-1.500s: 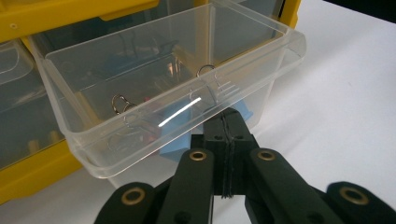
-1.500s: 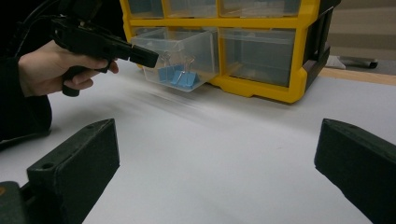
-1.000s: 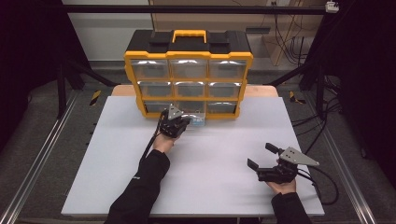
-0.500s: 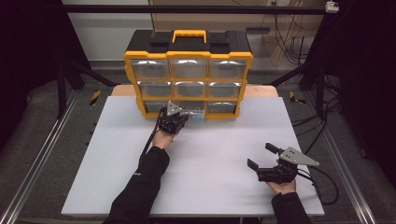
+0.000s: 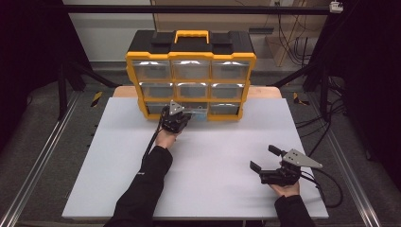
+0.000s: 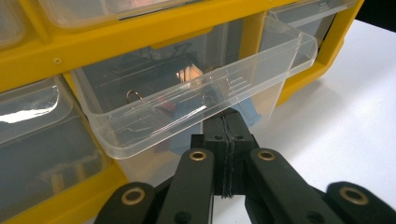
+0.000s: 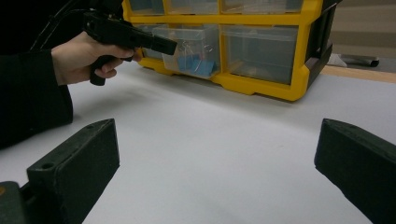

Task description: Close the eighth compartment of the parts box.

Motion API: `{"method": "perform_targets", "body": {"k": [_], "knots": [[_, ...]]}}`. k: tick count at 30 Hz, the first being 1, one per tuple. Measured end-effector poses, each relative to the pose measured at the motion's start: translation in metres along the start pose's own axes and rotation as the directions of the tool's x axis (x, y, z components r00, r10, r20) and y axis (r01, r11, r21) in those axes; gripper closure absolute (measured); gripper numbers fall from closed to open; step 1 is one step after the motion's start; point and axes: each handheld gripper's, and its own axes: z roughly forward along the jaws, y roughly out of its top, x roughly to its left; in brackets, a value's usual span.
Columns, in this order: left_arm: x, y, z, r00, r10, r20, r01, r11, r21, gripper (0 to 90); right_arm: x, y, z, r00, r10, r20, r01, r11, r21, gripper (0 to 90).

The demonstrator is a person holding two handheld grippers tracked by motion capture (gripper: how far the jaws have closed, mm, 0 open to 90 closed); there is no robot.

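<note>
Nearest me, my right gripper (image 5: 265, 161) rests on the white table (image 5: 222, 156) with its tongs spread wide apart and nothing between them; in the right gripper view both jaws sit at the frame's edges over bare surface.

Farther out, my left gripper (image 6: 225, 123) has its tongs pressed together, pads meeting under the front lip of the clear drawer (image 6: 187, 100). I cannot tell whether they pinch the pull tab or only touch it. That drawer sits in the bottom row, middle column, of the yellow organizer (image 5: 191, 75), drawn partway out over the table. Inside it I see binder clips (image 6: 135, 96) and something blue (image 7: 191, 63).

I judge the risks from here to be 2. If the hold on the lip is as thin as it looks, a pull angled downward could let the pads slip off. And if I draw the drawer past its stop, it could tip forward and spill the clips. With my right gripper well apart from the organizer, nothing steadies the cabinet.
</note>
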Motion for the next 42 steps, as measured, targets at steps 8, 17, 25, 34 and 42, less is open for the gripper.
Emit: {"method": "perform_targets", "body": {"k": [8, 17, 25, 34, 42], "knots": [[0.000, 0.003, 0.006, 0.9996, 0.014, -0.024, -0.014, 0.9999, 0.002, 89.0, 0.000, 0.000, 0.000, 1.0000, -0.005, 0.001, 0.005, 1.000, -0.004, 0.5], [0.005, 0.005, 0.011, 0.9994, 0.016, -0.032, -0.016, 0.9999, 0.001, 89.0, 0.000, 0.000, 0.000, 1.0000, -0.002, 0.001, 0.002, 1.000, -0.001, 0.5], [0.005, 0.004, 0.018, 0.9991, 0.003, -0.042, -0.002, 0.9999, 0.013, 89.0, 0.001, 0.001, 0.000, 0.9997, 0.022, -0.009, -0.022, 1.000, -0.012, 0.5], [0.005, 0.005, 0.023, 0.9990, 0.010, -0.045, -0.009, 0.9998, 0.018, 89.0, 0.000, 0.000, 0.000, 1.0000, 0.003, -0.001, -0.003, 1.000, -0.005, 0.5], [0.007, 0.006, 0.026, 0.9985, 0.007, -0.054, -0.006, 0.9997, 0.022, 89.0, 0.001, 0.001, 0.000, 0.9996, 0.024, -0.011, -0.024, 1.000, -0.012, 0.5]]}}
